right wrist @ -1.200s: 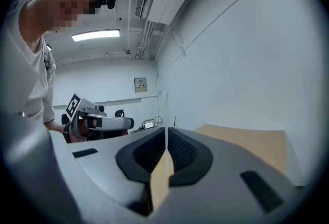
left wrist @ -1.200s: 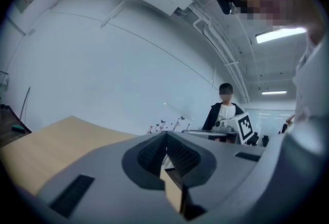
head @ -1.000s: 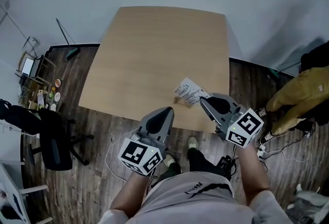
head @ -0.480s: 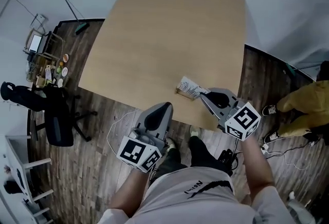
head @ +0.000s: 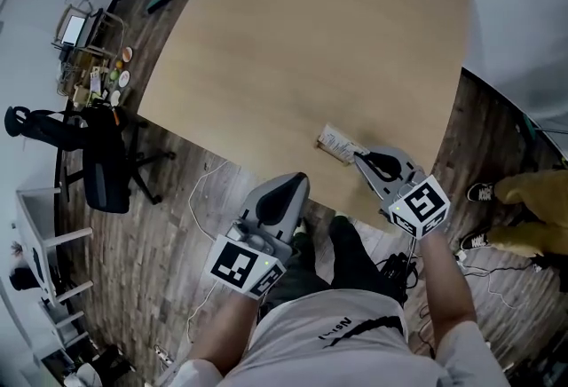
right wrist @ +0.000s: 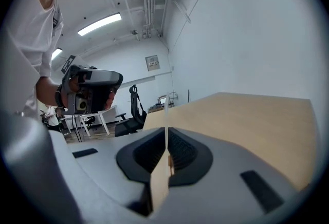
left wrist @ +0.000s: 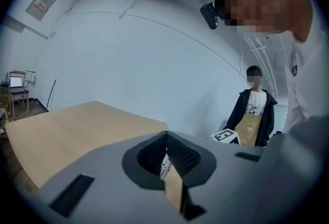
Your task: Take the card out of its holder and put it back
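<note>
Clamped on the thin edge of the card (head: 340, 142), the jaws of my right gripper (head: 358, 154) stand almost pad to pad. In the right gripper view the card shows as one pale line rising between the ribbed black pads. My left gripper (head: 302, 177) hangs off the near edge of the table (head: 293, 39), clear of the work. Its jaws are drawn together to a sliver with nothing in them, and through that slit I glimpse the card's print and tan wood beyond.

The card sits low at the holder (head: 323, 144), near the table's near right corner. From above I cannot tell whether it is seated in the slot or just lifted, so I judge this as the grip at the slot. Which half of the job it belongs to the views do not settle.

The card is stiff, white and printed, and thin enough to flex if squeezed off-centre. The holder looks like a small block of pale wood, light enough to tip or slide. The tabletop is smooth, matt, light-wood laminate.
</note>
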A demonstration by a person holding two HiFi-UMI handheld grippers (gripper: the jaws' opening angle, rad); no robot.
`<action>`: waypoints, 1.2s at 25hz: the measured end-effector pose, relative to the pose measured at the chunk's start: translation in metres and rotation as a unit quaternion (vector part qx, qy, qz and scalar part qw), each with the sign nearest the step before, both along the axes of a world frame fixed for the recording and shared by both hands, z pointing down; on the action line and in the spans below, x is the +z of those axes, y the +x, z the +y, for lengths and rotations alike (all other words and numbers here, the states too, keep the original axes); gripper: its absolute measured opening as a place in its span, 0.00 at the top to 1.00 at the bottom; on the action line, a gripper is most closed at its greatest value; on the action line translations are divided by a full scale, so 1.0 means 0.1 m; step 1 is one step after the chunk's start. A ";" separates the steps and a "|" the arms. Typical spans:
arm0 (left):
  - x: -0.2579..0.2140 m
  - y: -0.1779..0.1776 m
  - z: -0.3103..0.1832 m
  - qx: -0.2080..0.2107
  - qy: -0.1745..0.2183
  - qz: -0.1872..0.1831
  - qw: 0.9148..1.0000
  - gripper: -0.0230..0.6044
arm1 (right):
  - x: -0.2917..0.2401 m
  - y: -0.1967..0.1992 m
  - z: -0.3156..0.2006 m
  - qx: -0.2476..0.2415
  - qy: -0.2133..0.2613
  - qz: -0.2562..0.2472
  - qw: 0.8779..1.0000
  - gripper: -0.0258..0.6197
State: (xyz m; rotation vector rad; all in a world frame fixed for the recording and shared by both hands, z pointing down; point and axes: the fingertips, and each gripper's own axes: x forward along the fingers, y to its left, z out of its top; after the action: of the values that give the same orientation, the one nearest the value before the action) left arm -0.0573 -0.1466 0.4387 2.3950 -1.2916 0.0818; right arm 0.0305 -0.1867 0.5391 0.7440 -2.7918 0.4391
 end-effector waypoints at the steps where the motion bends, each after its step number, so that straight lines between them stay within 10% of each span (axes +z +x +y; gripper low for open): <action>1: 0.04 0.01 -0.02 -0.002 -0.003 -0.001 1.000 0.94 | 0.06 -0.01 -0.02 -0.003 -0.001 0.001 1.000 0.92; 30: 0.47 0.05 -0.09 -0.012 -0.050 -0.014 0.999 0.94 | 0.72 -0.10 -0.06 -0.048 -0.037 0.011 0.998 0.92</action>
State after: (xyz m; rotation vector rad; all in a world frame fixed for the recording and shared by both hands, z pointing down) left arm -0.0524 -0.1553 0.4859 2.3015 -1.2966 0.1712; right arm 0.0208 -0.1924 0.6115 0.5917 -2.7606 0.5097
